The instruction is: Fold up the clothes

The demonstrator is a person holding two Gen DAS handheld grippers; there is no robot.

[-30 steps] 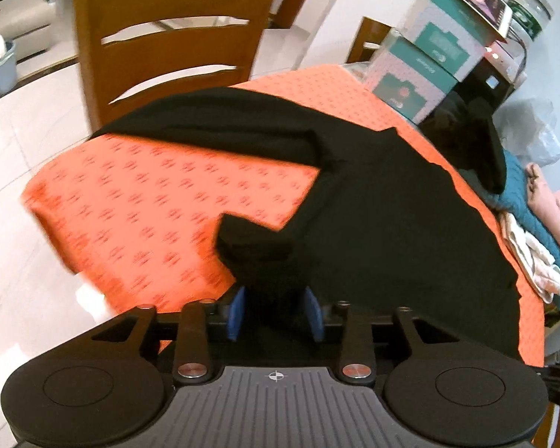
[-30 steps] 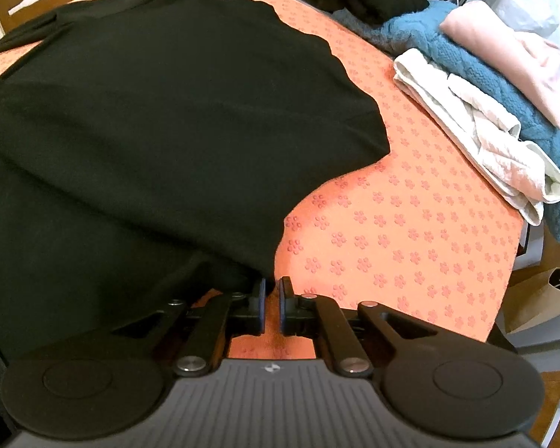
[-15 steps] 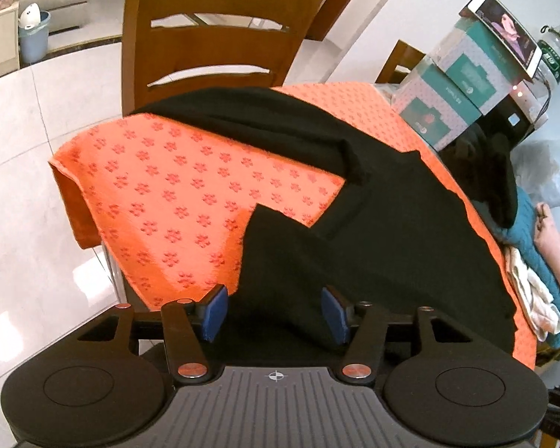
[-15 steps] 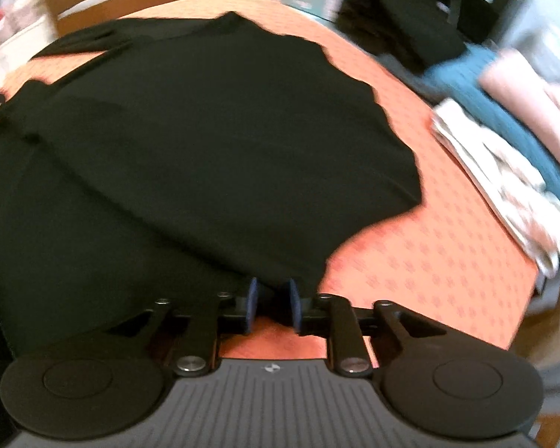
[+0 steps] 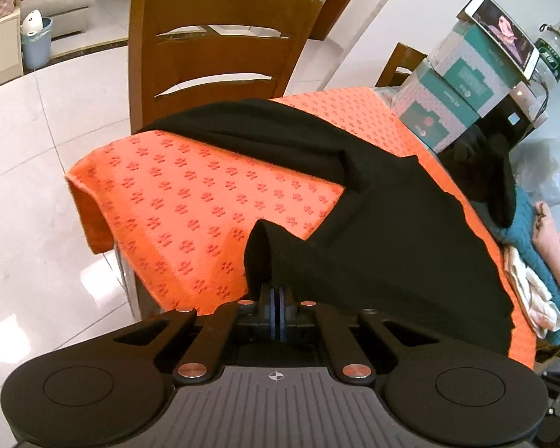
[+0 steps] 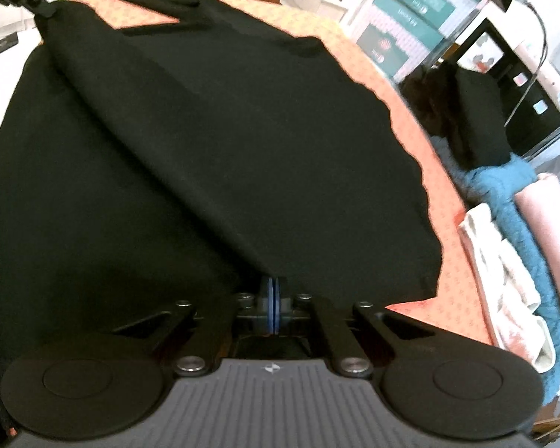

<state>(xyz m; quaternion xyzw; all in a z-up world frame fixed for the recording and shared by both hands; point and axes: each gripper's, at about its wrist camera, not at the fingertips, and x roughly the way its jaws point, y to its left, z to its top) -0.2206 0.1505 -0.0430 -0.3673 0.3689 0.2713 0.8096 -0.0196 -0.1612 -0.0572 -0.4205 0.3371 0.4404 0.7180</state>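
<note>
A black garment (image 5: pixel 392 242) lies spread over the orange flowered tablecloth (image 5: pixel 190 194). My left gripper (image 5: pixel 277 291) is at the garment's near left corner, its jaws closing with the blue pads pressed on a raised fold of the cloth. In the right wrist view the same black garment (image 6: pixel 224 130) fills the frame. My right gripper (image 6: pixel 273 287) is at its near hem, its jaws closing with the pads pinching the cloth. A taut ridge of fabric runs from there to the left gripper (image 6: pixel 43 9) at the top left.
A wooden chair (image 5: pixel 220 59) stands behind the table's far side. Teal boxes (image 5: pixel 455 100) with a phone on top sit at the back right. A pile of clothes lines the right edge: a black item (image 5: pixel 489 171), a teal knit (image 5: pixel 526 231), a pink piece (image 5: pixel 552 239), a white cloth (image 5: pixel 530 298).
Both grippers stood open around the cloth half a second ago and have closed on it. The left corner has lifted into a peak. The right view has rolled and swung left.
</note>
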